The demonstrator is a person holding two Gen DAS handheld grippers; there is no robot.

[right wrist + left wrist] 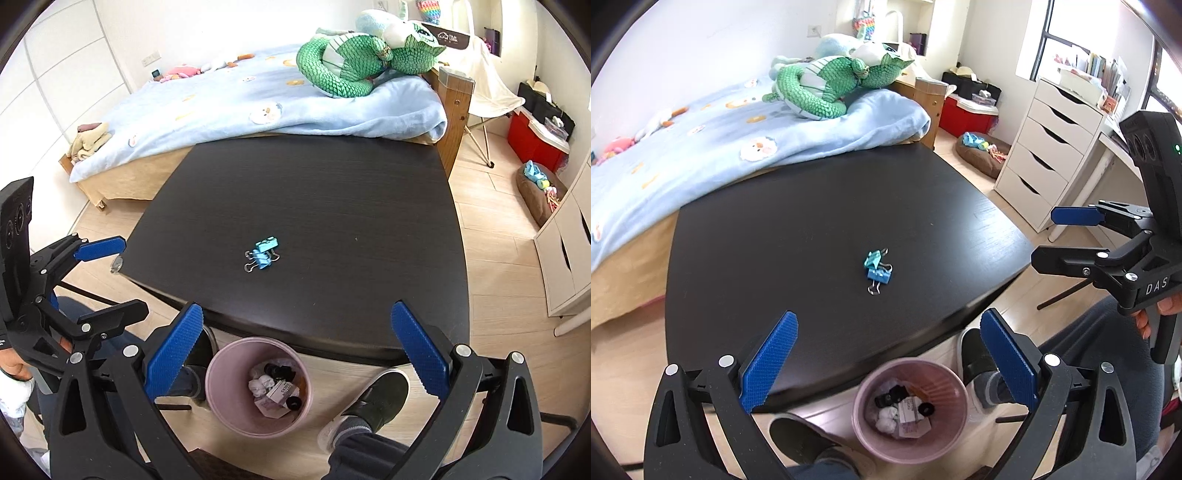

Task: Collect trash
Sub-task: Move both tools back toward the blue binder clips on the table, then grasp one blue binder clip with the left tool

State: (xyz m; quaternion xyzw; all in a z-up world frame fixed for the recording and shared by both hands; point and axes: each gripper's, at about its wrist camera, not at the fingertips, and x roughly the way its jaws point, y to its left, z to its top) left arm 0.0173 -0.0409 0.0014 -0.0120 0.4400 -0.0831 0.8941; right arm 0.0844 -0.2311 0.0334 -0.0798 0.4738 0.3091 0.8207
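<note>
Left gripper (888, 363): held low at the near edge of the table, jaws spread wide, nothing between the blue pads. It also shows at the left side of the right wrist view (110, 280), open there too.
Table (798, 236): dark, almost black top, bed right behind it.
Binder clips (877, 269): two little blue ones, touching each other, sitting about mid-table. They're the only things on the top. Same pair from the right wrist view (263, 254).
Trash bin (866, 435): pink, on the floor just in front of the table's near edge, between the person's two shoes. Crumpled white paper, some printed scraps and small black bits are inside.
Right gripper (297, 352): also low at the near edge, jaws wide open and empty. From the left wrist view it's off past the table's right corner (1056, 236), with a hand (1167, 310) on the handle.
Bed (221, 110): light blue blanket, big green scaly plush (354, 62) on top.
</note>
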